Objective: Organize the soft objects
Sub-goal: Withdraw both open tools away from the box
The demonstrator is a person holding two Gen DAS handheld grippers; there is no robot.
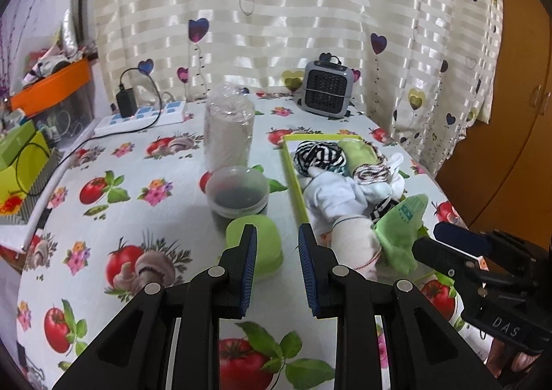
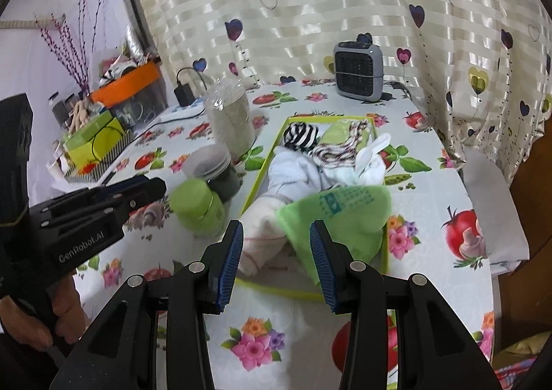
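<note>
A lime-edged tray (image 1: 291, 179) (image 2: 257, 179) on the table holds several soft items: a black-and-white striped roll (image 1: 319, 153) (image 2: 300, 136), a green roll (image 1: 360, 152), white cloths (image 1: 336, 195) (image 2: 293, 172), a cream rolled cloth (image 1: 357, 245) (image 2: 262, 231) and a green cloth (image 1: 400, 231) (image 2: 341, 217) at the near end. My left gripper (image 1: 277, 267) is open and empty, just left of the tray's near end. My right gripper (image 2: 276, 260) is open and empty, over the near end, in front of the green cloth; it also shows in the left wrist view (image 1: 448, 245).
A lime lidded jar (image 1: 253, 247) (image 2: 196, 203), a dark jar with a clear lid (image 1: 238, 191) (image 2: 215, 169) and a tall clear jar (image 1: 229, 129) (image 2: 229, 117) stand left of the tray. A grey heater (image 1: 327, 90) (image 2: 358, 74), a power strip (image 1: 141, 117) and boxes (image 1: 20, 162) stand at the back and left.
</note>
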